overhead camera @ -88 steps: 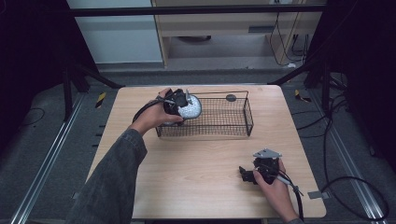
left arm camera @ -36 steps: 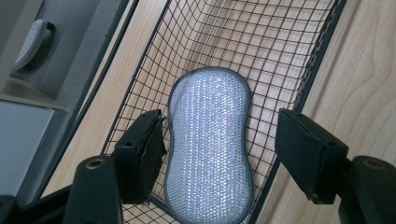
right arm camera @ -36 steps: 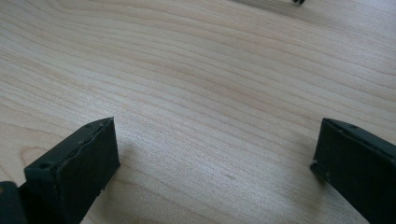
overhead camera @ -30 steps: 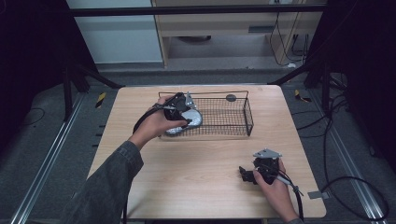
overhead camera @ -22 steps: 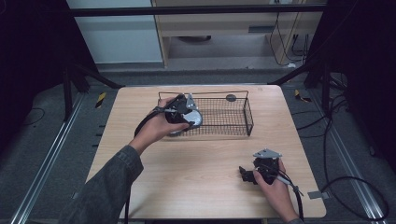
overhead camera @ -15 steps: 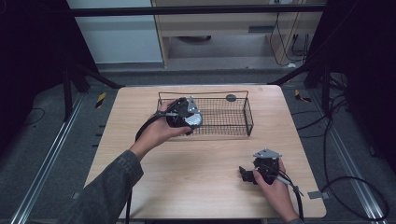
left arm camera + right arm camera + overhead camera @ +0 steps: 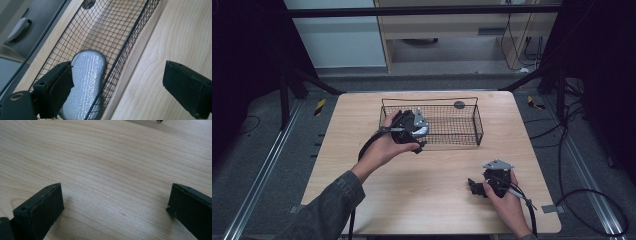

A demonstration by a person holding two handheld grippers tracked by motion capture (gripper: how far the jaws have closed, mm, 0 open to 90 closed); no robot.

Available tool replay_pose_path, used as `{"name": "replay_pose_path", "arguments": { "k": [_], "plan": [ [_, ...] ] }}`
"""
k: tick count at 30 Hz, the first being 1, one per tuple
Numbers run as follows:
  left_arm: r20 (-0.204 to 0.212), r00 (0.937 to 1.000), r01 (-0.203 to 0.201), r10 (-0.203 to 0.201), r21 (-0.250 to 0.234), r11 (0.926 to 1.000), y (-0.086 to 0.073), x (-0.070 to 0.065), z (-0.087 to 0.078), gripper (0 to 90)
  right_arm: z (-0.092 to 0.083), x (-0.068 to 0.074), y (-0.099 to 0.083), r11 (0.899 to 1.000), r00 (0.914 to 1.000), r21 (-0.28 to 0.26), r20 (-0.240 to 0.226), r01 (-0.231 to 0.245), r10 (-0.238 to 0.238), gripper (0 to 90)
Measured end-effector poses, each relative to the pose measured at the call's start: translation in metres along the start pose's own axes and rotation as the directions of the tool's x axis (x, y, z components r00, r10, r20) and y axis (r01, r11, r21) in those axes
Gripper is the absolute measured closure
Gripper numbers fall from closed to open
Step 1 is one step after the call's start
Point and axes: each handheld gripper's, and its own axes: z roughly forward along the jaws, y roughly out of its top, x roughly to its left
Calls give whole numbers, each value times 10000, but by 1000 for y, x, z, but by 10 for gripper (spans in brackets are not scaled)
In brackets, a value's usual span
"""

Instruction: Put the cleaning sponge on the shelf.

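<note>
A silver mesh scouring pad lies flat on the floor of the black wire basket, close to its near wall. My left gripper hovers over the basket's front-left corner. Its jaws have just been opening and now stand wide apart in the left gripper view, one over the pad and the other over the bare table outside the basket. Neither pad presses on anything. My right gripper rests open near the table's front right, with only wood between its jaws.
The wooden table carries the basket at its back middle. A dark round hole sits in the tabletop just behind the basket. A cabinet stands beyond the far edge. Cables trail from both grippers toward the person.
The left hand carried the silver pad from the basket's left rim rightward and toward the person. Its jaws opened, and the pad now lies in the basket. The right gripper kept still.
</note>
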Motion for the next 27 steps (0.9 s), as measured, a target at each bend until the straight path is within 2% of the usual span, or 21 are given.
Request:
{"name": "replay_pose_path", "arguments": {
  "k": [3,17,27],
  "plan": [
    [140,9995,284,-281,-230,9993,-1,-4,-3,63,0,0,0,10000,10000,3,0,-9,9,4],
    [342,9968,736,-716,-599,9955,-16,-23,-16,49,0,0,0,10000,10000,-5,-8,-14,14,4],
    [321,9917,1265,-1242,-849,9883,-40,-32,-26,49,-1,0,-1,10000,10000,-15,-11,-16,16,4]
  ]
}}
